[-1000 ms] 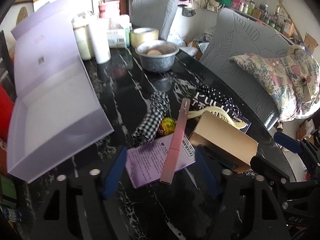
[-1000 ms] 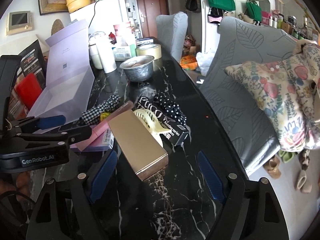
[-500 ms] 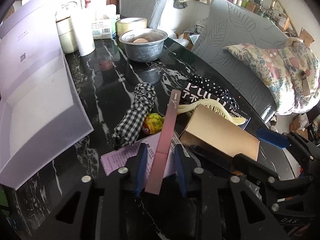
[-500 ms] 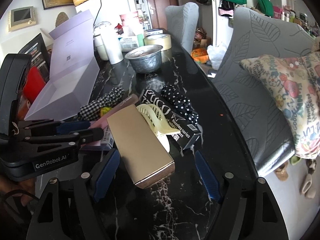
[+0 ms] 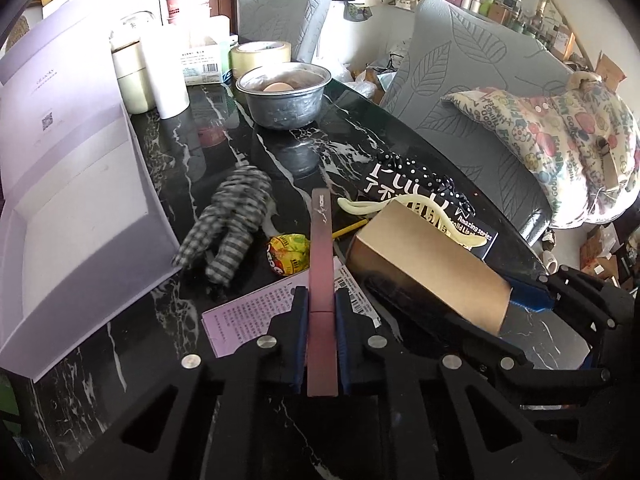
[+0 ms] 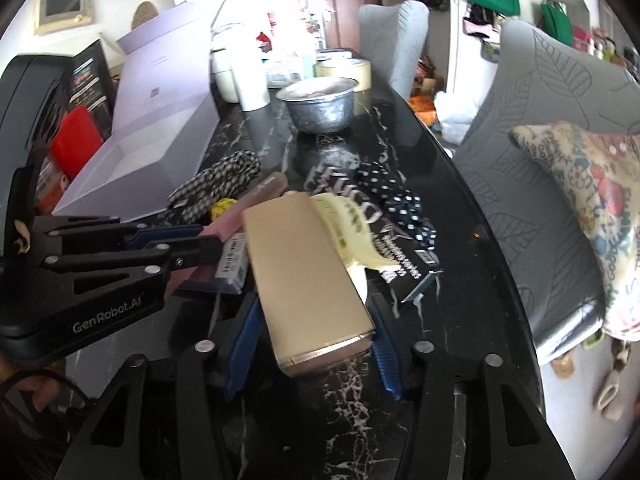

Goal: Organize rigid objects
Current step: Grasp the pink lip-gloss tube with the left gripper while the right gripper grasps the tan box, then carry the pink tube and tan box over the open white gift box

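My left gripper [image 5: 321,312] is shut on a long pink flat box [image 5: 321,264], which points away over a purple leaflet packet [image 5: 256,316]; it also shows in the right wrist view [image 6: 192,236]. My right gripper [image 6: 310,324] has its blue pads on both sides of a gold rectangular box [image 6: 304,272], shown too in the left wrist view [image 5: 432,276]. A black lettered box [image 5: 424,200] with a cream hair claw [image 5: 404,208] lies behind it. An open lilac box [image 5: 76,216] stands at the left.
A checked scrunchie [image 5: 232,216], a yellow candy wrapper [image 5: 288,254] and a polka-dot scrunchie [image 6: 400,200] lie on the black marble table [image 5: 192,168]. A metal bowl [image 5: 284,96], tape roll [image 5: 260,54] and white cups [image 5: 168,72] stand at the back. Grey chairs [image 5: 472,112] line the right edge.
My left gripper closed fully on the pink flat box. My right gripper moved forward and narrowed around the gold box, which has tilted slightly.
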`<state>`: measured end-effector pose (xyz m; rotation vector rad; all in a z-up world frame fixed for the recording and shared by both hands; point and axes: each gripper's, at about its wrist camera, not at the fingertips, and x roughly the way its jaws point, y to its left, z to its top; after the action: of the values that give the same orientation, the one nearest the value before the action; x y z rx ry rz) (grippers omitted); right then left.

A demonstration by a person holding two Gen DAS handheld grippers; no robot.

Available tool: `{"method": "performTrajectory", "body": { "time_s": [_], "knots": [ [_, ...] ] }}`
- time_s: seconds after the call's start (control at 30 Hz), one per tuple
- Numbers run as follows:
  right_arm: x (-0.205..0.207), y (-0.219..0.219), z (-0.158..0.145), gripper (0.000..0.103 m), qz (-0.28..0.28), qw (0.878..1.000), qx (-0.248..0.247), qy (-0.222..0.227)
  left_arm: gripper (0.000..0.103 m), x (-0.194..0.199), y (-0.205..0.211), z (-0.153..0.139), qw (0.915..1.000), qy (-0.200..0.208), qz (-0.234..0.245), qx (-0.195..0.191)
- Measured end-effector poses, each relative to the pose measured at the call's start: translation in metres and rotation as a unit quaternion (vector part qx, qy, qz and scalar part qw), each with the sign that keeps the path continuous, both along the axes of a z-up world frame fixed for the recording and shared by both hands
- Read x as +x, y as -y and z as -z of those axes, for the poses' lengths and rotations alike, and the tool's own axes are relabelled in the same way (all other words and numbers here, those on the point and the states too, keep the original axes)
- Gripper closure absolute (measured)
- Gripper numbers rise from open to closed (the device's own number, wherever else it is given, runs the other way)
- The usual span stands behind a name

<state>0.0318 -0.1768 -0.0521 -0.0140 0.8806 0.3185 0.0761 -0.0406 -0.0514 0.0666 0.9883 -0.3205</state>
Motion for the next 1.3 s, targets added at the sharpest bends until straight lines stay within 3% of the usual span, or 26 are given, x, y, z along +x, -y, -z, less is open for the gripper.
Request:
{"method": "performTrajectory", "body": {
  "time_s": [0.87,1.3],
  "knots": [
    [-0.062,-0.010,-0.034,0.060,0.021,0.997,0.014,0.068,0.090,-0.064,-0.035,-0.039,0.9977,0.056,-0.026,-0.027],
    [-0.096,-0.036,-0.056,0.060,-0.004,0.994,0.015,0.106,0.090,-0.104,-0.069,-0.060,0.9932,0.095,-0.061,-0.030]
  ]
}}
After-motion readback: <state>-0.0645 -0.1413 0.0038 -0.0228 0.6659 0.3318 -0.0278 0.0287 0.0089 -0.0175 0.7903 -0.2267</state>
